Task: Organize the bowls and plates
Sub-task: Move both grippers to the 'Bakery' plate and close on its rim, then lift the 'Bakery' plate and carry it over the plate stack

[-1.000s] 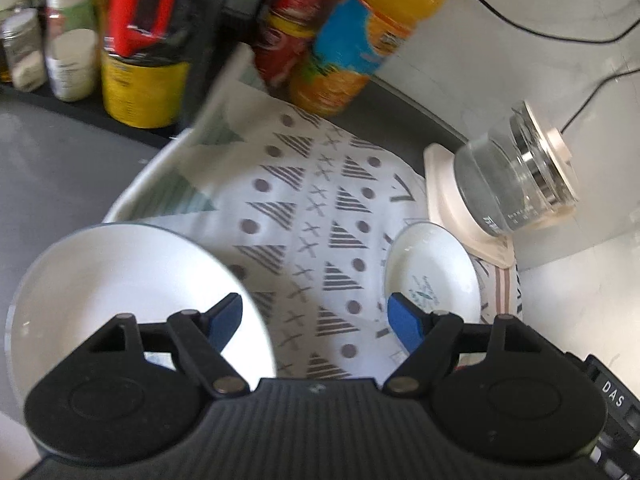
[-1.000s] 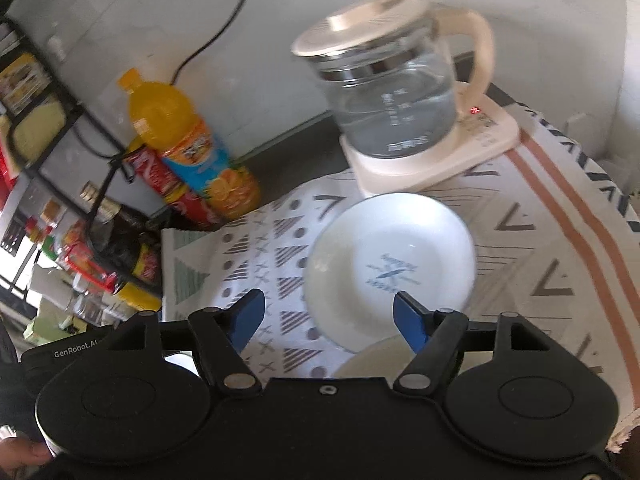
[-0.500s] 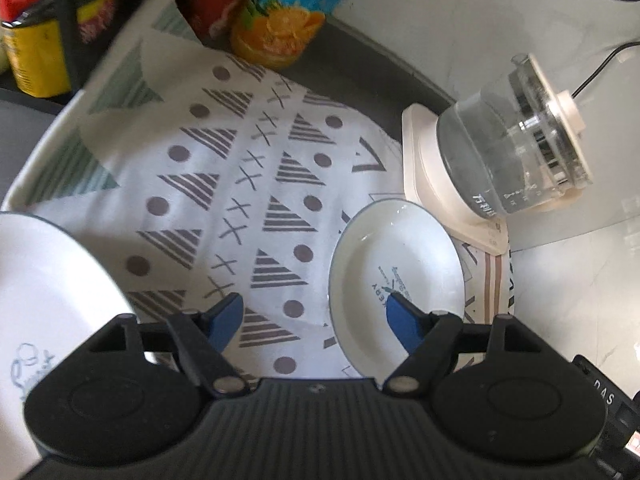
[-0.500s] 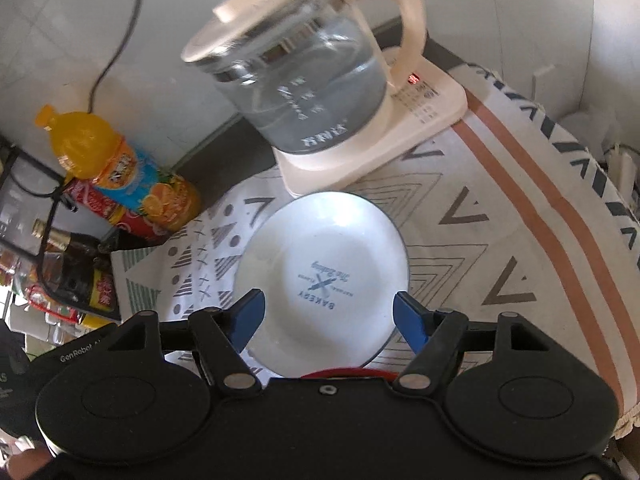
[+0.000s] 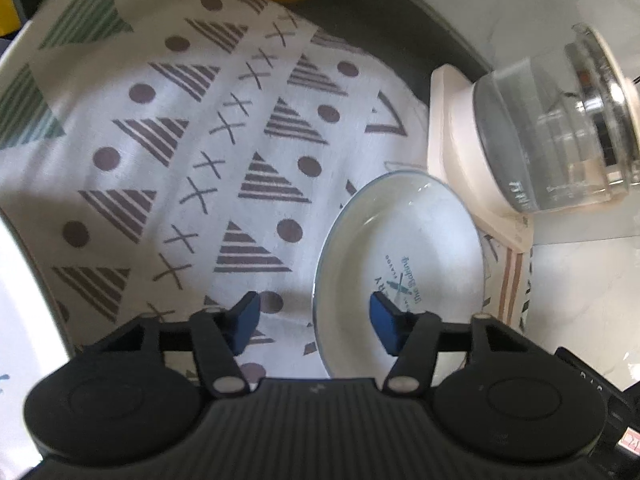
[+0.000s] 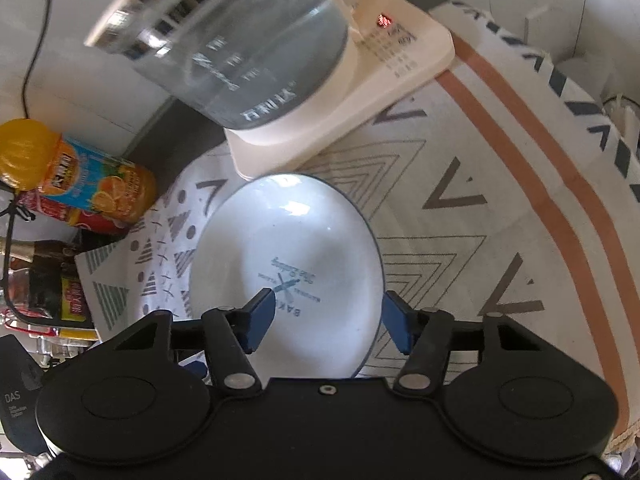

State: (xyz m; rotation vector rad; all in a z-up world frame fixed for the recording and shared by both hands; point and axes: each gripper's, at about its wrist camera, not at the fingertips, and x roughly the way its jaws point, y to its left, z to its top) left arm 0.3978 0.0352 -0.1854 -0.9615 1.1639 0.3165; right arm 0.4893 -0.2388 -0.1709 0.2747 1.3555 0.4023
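Note:
A white plate with a blue printed logo (image 5: 404,248) lies on the patterned cloth (image 5: 192,152) beside the kettle base. It also shows in the right wrist view (image 6: 292,252). My left gripper (image 5: 314,326) is open and empty, its right finger over the plate's near-left rim. My right gripper (image 6: 328,324) is open and empty, its jaws on either side of the plate's near right rim. A larger white plate (image 5: 20,320) shows only as a strip at the left edge of the left wrist view.
A glass kettle (image 6: 228,44) on a cream base (image 6: 360,104) stands just behind the plate. An orange juice bottle (image 6: 76,172), a red can and dark bottles stand at the back left. The striped cloth (image 6: 500,200) extends to the right.
Both grippers have moved closer to the logo plate, which now sits between the right gripper's fingers. The larger white plate slid out to the left edge of the left wrist view.

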